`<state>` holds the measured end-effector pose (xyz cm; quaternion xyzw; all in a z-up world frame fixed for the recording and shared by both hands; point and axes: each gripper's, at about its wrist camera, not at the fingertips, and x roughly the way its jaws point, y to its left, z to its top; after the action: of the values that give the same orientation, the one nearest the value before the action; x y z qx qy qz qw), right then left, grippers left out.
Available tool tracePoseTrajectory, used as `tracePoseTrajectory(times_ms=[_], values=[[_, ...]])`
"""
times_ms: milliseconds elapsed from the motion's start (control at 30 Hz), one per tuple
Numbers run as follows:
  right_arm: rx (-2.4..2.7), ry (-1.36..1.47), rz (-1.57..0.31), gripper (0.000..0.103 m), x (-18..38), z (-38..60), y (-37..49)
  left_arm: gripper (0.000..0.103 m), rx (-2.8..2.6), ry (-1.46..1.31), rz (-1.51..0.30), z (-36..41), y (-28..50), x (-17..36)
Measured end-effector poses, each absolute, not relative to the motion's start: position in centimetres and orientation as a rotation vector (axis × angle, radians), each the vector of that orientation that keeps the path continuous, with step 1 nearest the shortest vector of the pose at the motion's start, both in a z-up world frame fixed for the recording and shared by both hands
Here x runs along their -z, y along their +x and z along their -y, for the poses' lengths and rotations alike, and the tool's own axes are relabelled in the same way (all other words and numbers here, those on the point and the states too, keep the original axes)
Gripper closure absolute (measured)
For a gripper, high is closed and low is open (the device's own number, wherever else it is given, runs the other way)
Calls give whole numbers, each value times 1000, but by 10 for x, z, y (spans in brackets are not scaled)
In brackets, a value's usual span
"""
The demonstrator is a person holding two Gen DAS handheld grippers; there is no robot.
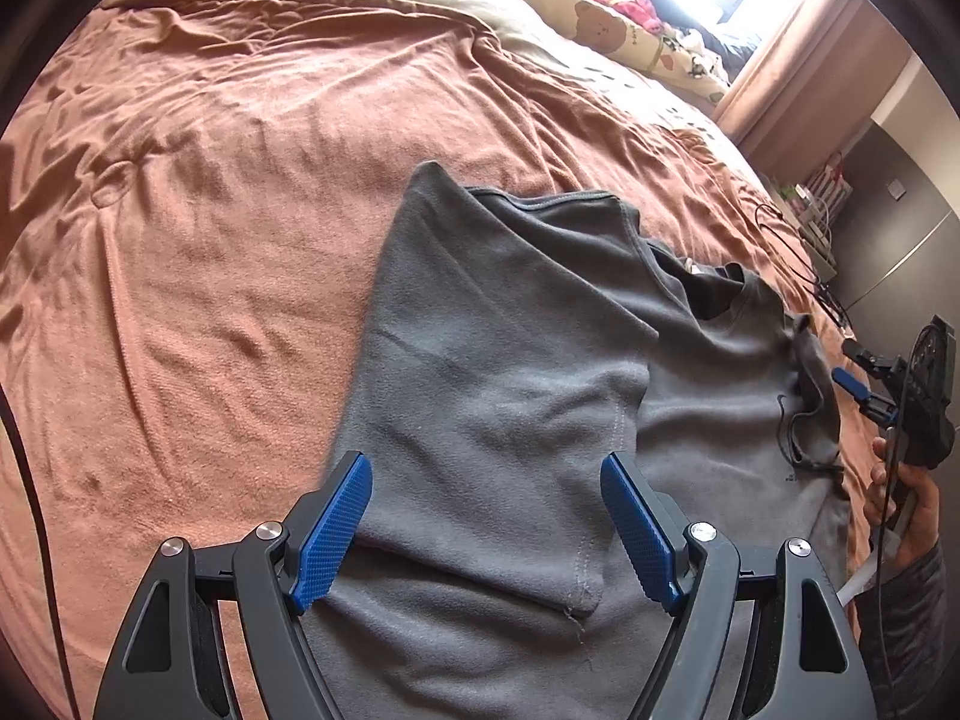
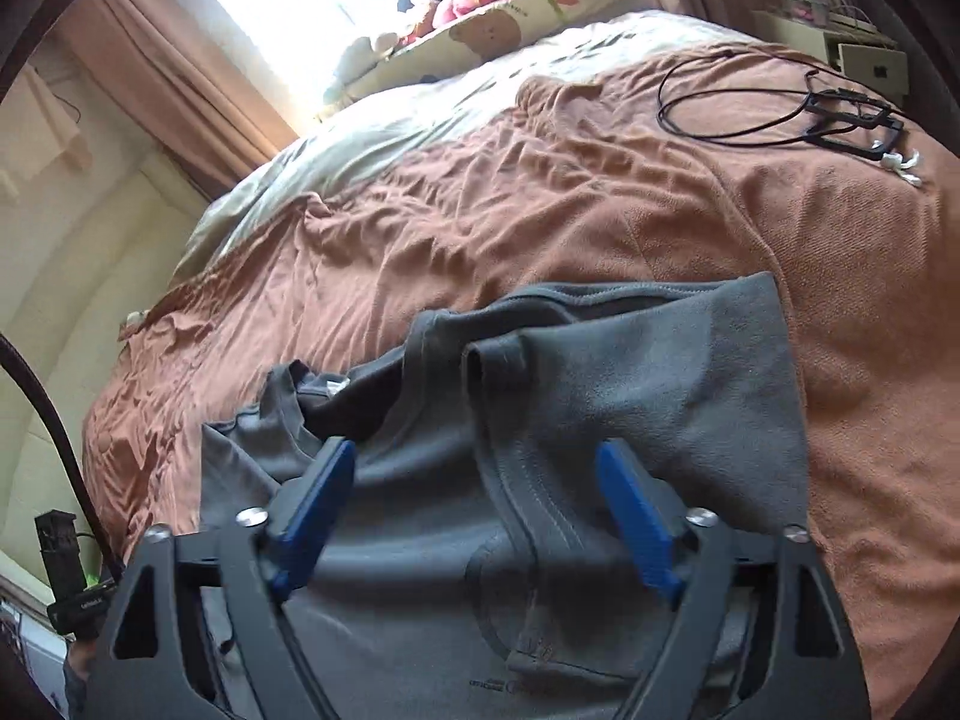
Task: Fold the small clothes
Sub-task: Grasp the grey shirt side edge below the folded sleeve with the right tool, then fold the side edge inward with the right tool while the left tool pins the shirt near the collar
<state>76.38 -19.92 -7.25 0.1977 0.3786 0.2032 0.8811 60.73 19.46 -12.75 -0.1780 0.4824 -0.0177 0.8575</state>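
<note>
Grey fleece, a small T-shirt [image 1: 510, 360], lies spread on the rust-brown blanket [image 1: 180, 240] that covers the bed, its neck opening turned toward the far side where the pillows are. One side of the garment, sleeve and all, is folded over onto the body, so that a hemmed sleeve edge runs down the middle of the cloth in the left wrist view. In the right wrist view the other sleeve is doubled over as well, its stitched seam lying just ahead of the camera.

Above the near part of the shirt hangs the left gripper [image 1: 486, 531], its blue pads [image 1: 333, 531] spread wide with nothing pinched between them (the folded sleeve hem lies below the gap). At the shirt's far edge in that same view the right gripper [image 1: 855, 381] shows small, carried by a hand [image 1: 906, 510] in a dark sleeve.

Seen from its own camera, the right gripper [image 2: 480, 519] also stands wide apart over the grey cloth, gripping nothing. A loose black cable [image 2: 750, 102] lies coiled on the blanket [image 2: 540, 198] well apart from the shirt [image 2: 630, 372], near the bed's far corner.
</note>
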Motion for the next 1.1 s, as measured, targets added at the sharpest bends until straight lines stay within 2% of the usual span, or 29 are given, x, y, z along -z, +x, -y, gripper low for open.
tracePoseTrajectory(times_ms=[233, 267, 400, 567, 633, 1000, 1100], values=[[-358, 559, -756, 17, 80, 239, 718, 23, 110, -345, -1007, -148, 636, 118], [-354, 587, -764, 19, 85, 243, 712, 23, 123, -336, -1006, -140, 642, 116], [-331, 684, -810, 48, 105, 254, 695, 23, 179, -300, -996, -105, 662, 110], [-322, 821, -816, 49, 123, 261, 679, 23, 234, -287, -988, -67, 685, 107], [-328, 882, -821, 53, 133, 263, 676, 24, 256, -283, -983, -53, 694, 107], [-280, 1079, -916, 59, 179, 257, 666, 41, 340, -253, -997, 5, 742, 120], [-268, 1099, -890, 60, 181, 260, 669, 44, 359, -249, -1002, 19, 752, 126]])
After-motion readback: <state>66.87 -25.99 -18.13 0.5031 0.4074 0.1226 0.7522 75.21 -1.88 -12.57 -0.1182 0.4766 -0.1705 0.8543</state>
